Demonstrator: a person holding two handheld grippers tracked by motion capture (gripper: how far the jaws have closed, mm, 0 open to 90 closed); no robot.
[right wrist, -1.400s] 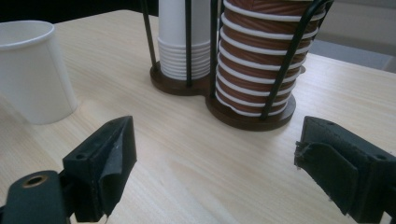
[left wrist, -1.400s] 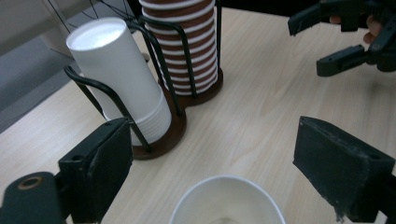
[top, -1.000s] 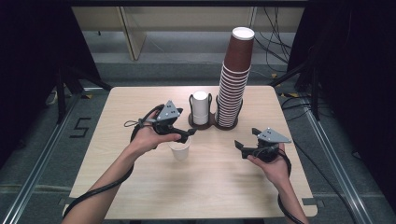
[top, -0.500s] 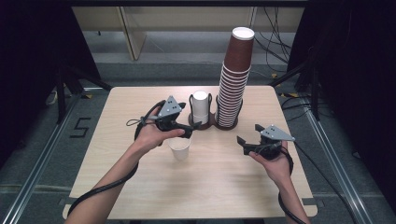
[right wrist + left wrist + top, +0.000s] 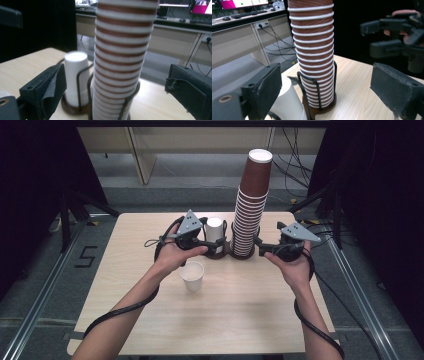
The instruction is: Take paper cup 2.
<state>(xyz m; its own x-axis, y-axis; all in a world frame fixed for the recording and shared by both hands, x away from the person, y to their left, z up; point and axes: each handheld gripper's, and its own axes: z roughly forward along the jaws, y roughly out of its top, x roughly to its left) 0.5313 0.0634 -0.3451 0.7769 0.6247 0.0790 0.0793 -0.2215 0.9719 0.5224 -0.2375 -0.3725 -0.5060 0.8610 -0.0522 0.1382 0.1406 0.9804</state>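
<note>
From the high view, the left tongs (image 5: 212,244) sit just left of a short white cup stack (image 5: 215,231) in a wire holder (image 5: 218,254), and the right tongs (image 5: 260,248) face the tall brown cup stack (image 5: 251,210) from its right; a single white cup (image 5: 192,276) stands upright on the counter (image 5: 250,310), nearer the person than the left tongs and apart from them. In the left gripper view the left tongs (image 5: 324,92) are spread with nothing between the pads, the brown stack (image 5: 314,50) straight ahead in its holder and the white stack (image 5: 287,105) low beside the left jaw. In the right gripper view the right tongs (image 5: 117,95) are spread wide, having just been opening, and empty, with the brown stack (image 5: 122,57) centred between the jaws and beyond them, the white stack (image 5: 75,75) off to its left. The step looks like reaching for a brown cup; to do it well, raise the right tongs toward the stack's top, square the pads on one rim, and pinch lightly so the paper does not crush or drag neighbours along.
</note>
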